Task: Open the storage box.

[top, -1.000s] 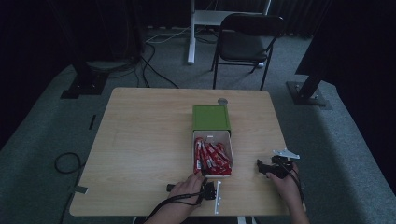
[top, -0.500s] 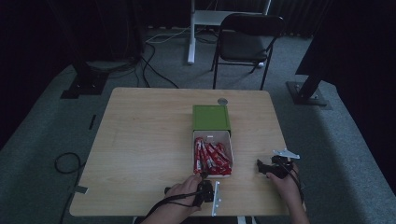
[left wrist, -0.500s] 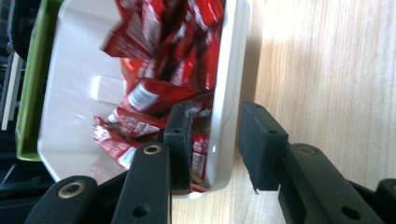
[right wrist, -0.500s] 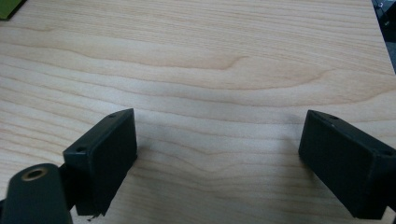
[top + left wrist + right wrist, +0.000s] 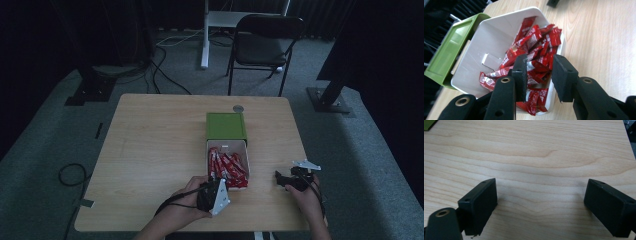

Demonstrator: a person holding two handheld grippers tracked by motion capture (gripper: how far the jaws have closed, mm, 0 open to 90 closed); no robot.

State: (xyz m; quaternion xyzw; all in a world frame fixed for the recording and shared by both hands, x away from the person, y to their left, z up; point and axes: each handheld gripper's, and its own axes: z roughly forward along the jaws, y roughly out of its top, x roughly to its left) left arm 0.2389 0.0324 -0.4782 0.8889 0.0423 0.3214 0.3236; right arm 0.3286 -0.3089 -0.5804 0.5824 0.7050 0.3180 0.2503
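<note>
Seen from above in a dim room: a pale wooden table, with an open white box of red packets near its front edge, right of centre. Touching the box's far end, a green lid, lying flat. Just beyond the lid, a small grey disc. Behind the table, a dark folding chair.

At the box's near left corner, the left gripper, held in a hand coming in from the bottom edge, pointing towards the packets. From that gripper's own camera: left gripper raised over the near end of the box, black jaws drawn close with a narrow gap between. Red packets heaped below and showing through the gap; impossible to tell whether one is pinched. Green lid at the far left.

Right of the box and apart from it, the right gripper, in the other hand, low over the table's front right part. From its own camera: right gripper with jaws spread wide, nothing between them, bare wood beneath
</note>
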